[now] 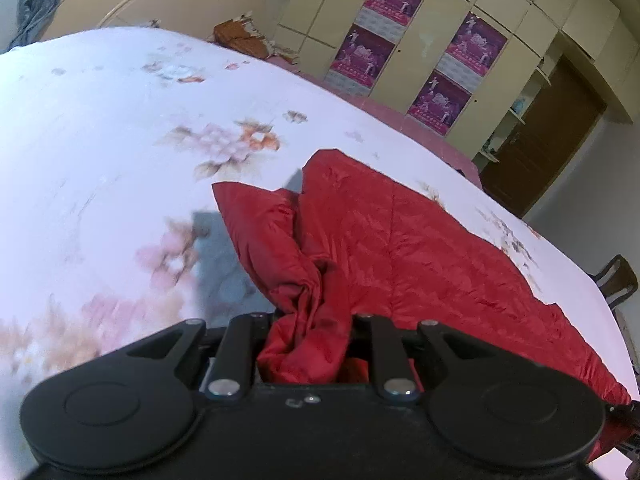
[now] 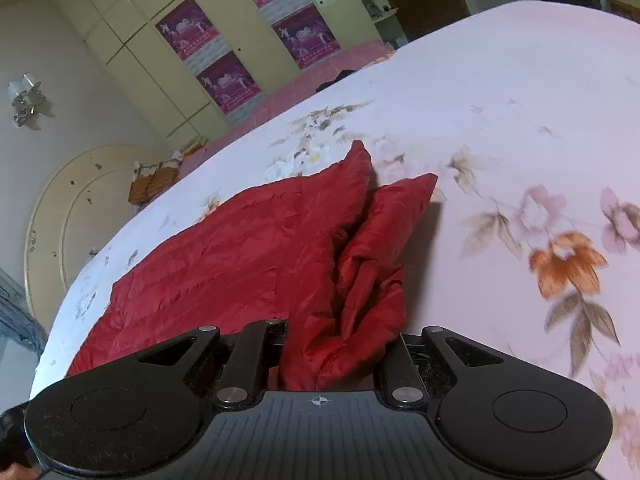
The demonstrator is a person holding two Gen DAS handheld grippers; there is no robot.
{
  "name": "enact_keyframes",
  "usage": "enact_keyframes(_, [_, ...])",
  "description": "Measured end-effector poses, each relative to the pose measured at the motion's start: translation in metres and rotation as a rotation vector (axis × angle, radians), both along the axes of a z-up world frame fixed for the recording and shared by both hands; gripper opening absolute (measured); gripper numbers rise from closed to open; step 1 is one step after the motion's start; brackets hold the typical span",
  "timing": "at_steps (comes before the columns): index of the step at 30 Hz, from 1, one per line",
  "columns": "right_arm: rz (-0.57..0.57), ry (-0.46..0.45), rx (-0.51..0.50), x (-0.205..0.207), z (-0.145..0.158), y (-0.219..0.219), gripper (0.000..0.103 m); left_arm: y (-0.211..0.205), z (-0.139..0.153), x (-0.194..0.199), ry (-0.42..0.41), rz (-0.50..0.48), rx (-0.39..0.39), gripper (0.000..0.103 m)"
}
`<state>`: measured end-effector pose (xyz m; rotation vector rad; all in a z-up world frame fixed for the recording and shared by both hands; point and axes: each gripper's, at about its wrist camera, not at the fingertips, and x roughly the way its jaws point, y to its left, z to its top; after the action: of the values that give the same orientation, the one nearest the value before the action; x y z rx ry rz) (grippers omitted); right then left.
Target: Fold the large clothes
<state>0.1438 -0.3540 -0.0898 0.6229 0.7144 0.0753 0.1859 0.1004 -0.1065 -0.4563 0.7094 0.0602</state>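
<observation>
A large red quilted garment (image 1: 420, 248) lies spread on the white floral bedsheet (image 1: 100, 140). My left gripper (image 1: 310, 332) is shut on a bunched fold of the red fabric, which rises from the bed into its jaws. In the right wrist view the same red garment (image 2: 224, 256) stretches to the left, and my right gripper (image 2: 340, 348) is shut on another gathered fold of it. Both grippers' fingertips are hidden by the cloth. Two pointed corners of the garment stick out ahead on the sheet.
The bedsheet (image 2: 520, 120) reaches far ahead and to the sides. A cream wardrobe (image 1: 440, 40) with purple posters stands beyond the bed, and a brown door (image 1: 540, 140) at its right. A round headboard (image 2: 72, 216) shows at the left. A dark chair (image 1: 616, 280) stands by the bed edge.
</observation>
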Motion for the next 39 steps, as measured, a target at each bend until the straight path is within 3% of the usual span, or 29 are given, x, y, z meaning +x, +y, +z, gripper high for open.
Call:
enact_keyframes(7, [0.007,0.011,0.025,-0.036,-0.013,-0.005,0.014,0.001,-0.006,-0.036,0.009,0.018,-0.011,0.018])
enact_keyframes(16, [0.009,0.043,0.022,-0.050,-0.021,-0.005,0.015,0.001,-0.015,-0.049,0.019,0.027,-0.003,0.019])
enact_keyframes(21, [0.012,0.083,0.002,-0.040,-0.036,-0.002,0.015,-0.003,-0.031,-0.044,0.018,0.011,0.051,0.032])
enact_keyframes(26, [-0.025,0.079,0.027,-0.039,-0.041,-0.005,0.023,-0.001,-0.036,-0.046,-0.003,-0.004,0.081,0.045])
enact_keyframes(27, [-0.036,0.067,0.027,-0.041,-0.042,-0.006,0.025,0.001,-0.037,-0.047,-0.008,-0.005,0.072,0.047])
enact_keyframes(29, [-0.085,0.058,0.015,-0.047,-0.043,-0.011,0.054,0.004,-0.038,-0.048,-0.017,-0.016,0.062,0.050])
enact_keyframes(31, [-0.160,0.043,-0.010,-0.056,-0.038,-0.018,0.074,0.005,-0.038,-0.048,-0.022,-0.028,0.063,0.053])
enact_keyframes(34, [-0.245,0.036,-0.055,-0.068,-0.031,-0.032,0.076,0.009,-0.038,-0.049,-0.028,-0.045,0.060,0.057])
enact_keyframes(35, [-0.269,0.034,-0.056,-0.072,-0.028,-0.038,0.076,0.012,-0.037,-0.050,-0.026,-0.047,0.044,0.062])
enact_keyframes(37, [-0.325,0.026,-0.087,-0.082,-0.019,-0.045,0.076,0.018,-0.033,-0.055,-0.019,-0.042,0.012,0.085])
enact_keyframes(38, [-0.356,0.018,-0.110,-0.089,-0.014,-0.048,0.076,0.021,-0.031,-0.059,-0.015,-0.023,0.009,0.101])
enact_keyframes(39, [-0.377,0.006,-0.122,-0.095,-0.009,-0.050,0.076,0.025,-0.028,-0.066,-0.009,0.016,0.017,0.103])
